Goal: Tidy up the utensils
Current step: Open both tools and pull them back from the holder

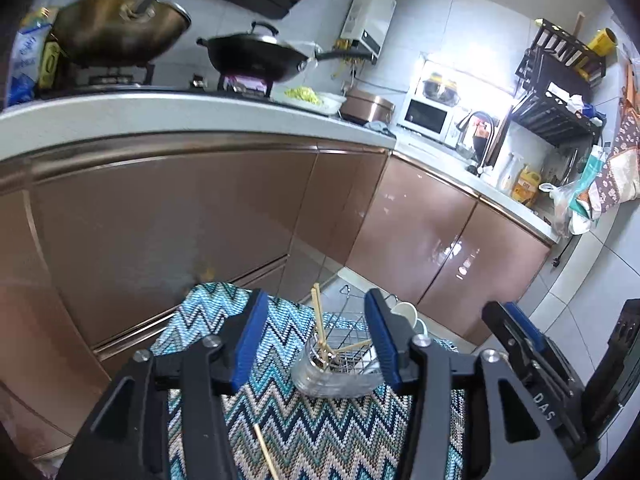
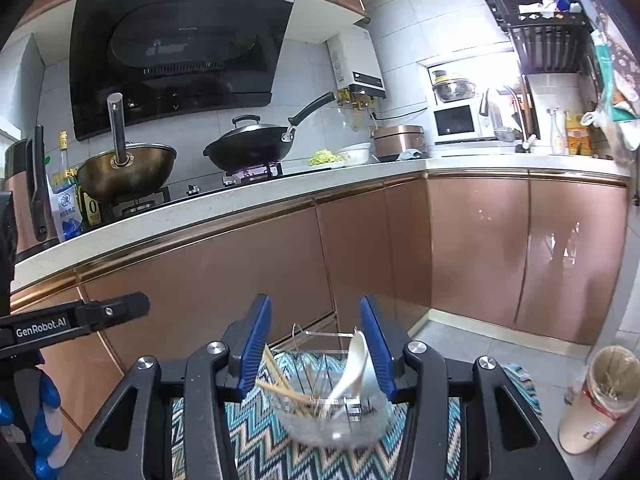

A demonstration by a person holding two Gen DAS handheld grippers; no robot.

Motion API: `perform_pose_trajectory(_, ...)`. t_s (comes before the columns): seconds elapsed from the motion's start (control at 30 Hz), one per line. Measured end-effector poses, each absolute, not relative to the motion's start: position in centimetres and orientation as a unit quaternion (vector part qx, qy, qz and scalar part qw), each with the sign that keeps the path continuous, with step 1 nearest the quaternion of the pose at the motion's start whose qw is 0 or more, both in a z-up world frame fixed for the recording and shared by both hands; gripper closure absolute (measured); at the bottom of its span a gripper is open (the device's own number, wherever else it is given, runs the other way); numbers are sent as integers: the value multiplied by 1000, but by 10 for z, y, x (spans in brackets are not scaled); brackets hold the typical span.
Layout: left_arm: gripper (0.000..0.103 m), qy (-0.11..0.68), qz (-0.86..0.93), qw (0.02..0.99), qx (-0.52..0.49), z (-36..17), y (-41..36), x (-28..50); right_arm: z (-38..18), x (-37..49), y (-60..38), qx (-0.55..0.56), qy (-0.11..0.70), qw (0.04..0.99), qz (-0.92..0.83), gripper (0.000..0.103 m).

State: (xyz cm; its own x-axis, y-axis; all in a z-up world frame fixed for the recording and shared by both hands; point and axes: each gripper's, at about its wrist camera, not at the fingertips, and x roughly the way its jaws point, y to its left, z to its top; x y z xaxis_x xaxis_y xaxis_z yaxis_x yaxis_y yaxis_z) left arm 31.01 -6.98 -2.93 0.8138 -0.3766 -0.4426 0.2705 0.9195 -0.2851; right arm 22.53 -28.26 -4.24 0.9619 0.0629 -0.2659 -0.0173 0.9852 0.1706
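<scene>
Chopsticks point(image 1: 320, 322) stand leaning in a clear glass jar point(image 1: 332, 376) that, in the left wrist view, sits on the zigzag cloth point(image 1: 320, 436) between the spread fingers of the left gripper point(image 1: 318, 340), nearer the right-hand finger; the fingers are wide apart and hold nothing. One loose chopstick point(image 1: 266, 452) lies on the cloth close to the camera, behind the fingertips, and a wire rack point(image 1: 352, 320) with a white cup point(image 1: 406, 312) stands beyond the jar. Closing here could likely knock the jar sideways, since it sits off centre. In the right wrist view, the right gripper point(image 2: 316, 344) is also spread wide and empty, with the jar between its fingers, the chopsticks toward the left finger and a white spoon point(image 2: 354, 364) against the right one. A careless squeeze might clip the spoon or tip the slick glass; both grippers crowd it.
</scene>
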Motion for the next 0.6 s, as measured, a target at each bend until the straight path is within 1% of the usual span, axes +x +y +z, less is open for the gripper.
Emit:
perform_pose_trajectory(0.07,50,243,-165,950,-101,-27,-65,293,-40,208,-281,83,138,987,13,53)
perform_pose_trajectory(0.1,48,239,-163,952,-100,-26,-63,284,-39,201,-281,82,139,987,10,52)
perform_pose_trajectory(0.17,45,236,-160,954,-97,-26,-58,270,-36,187,-279,78,140,987,3,46)
perform_pose_trajectory(0.2,44,234,-158,954,-96,-26,-55,261,-35,176,-279,76,140,987,-2,45)
perform_pose_trajectory(0.3,41,229,-153,957,-95,-28,-48,239,-33,153,-278,78,141,987,-14,41)
perform_pose_trajectory(0.37,40,219,-143,961,-90,-29,-43,224,-31,137,-277,80,141,987,-21,34)
perform_pose_trajectory(0.6,35,177,-103,977,-50,-30,-30,168,-29,97,-270,79,141,986,-47,21)
